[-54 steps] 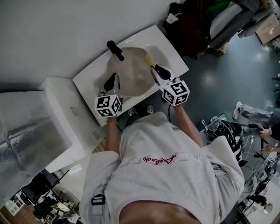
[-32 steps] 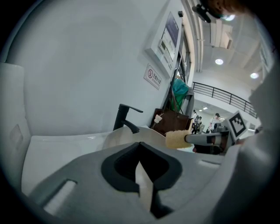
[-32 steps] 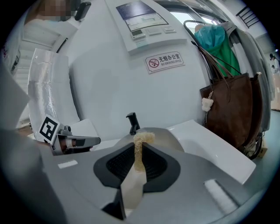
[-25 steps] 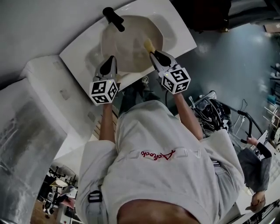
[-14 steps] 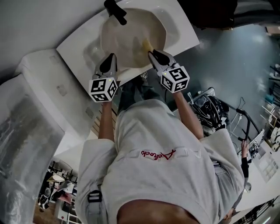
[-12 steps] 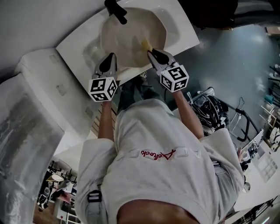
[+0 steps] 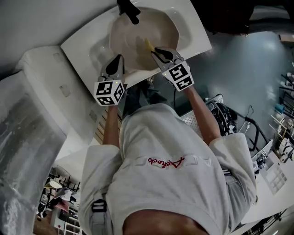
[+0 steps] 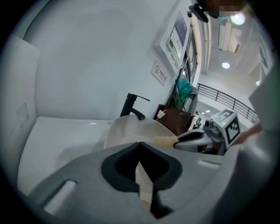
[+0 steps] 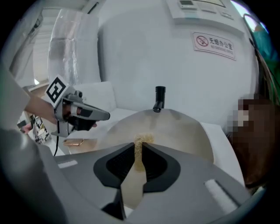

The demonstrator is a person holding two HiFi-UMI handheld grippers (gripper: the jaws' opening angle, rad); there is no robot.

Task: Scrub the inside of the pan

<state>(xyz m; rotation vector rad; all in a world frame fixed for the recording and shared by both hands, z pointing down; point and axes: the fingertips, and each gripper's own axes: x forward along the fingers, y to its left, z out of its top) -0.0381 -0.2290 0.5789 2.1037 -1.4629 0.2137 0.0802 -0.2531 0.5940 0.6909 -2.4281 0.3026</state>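
Right gripper (image 7: pixel 154 49) is clamping its 2 jaws on a small yellow-beige scrubbing sponge (image 7: pixel 148 44), holding it inside the round cream pan (image 7: pixel 169 24) sitting on the white sink counter (image 7: pixel 82 46) by a black tap (image 7: pixel 128 8), while left gripper (image 7: pixel 120 58) is pinching the pan's near rim.

Basin set in counter, tap behind, two grippers at its near rim.

Round cream basin (image 7: pixel 161 26) sunk in white rectangular counter (image 7: pixel 82 46); black lever tap (image 7: pixel 128 10) on the counter at the basin's far edge. Left gripper (image 7: pixel 119 58) at the near-left rim, jaws together; right gripper (image 7: pixel 154 49) at the near-right rim, reaching inward. Small yellow sponge (image 7: pixel 148 44) between the right gripper's jaws, inside the basin near its right wall. Large white boxy cabinet (image 7: pixel 46 87) just left of the counter. Person in pale grey T-shirt (image 7: pixel 170 174) in front of the counter.
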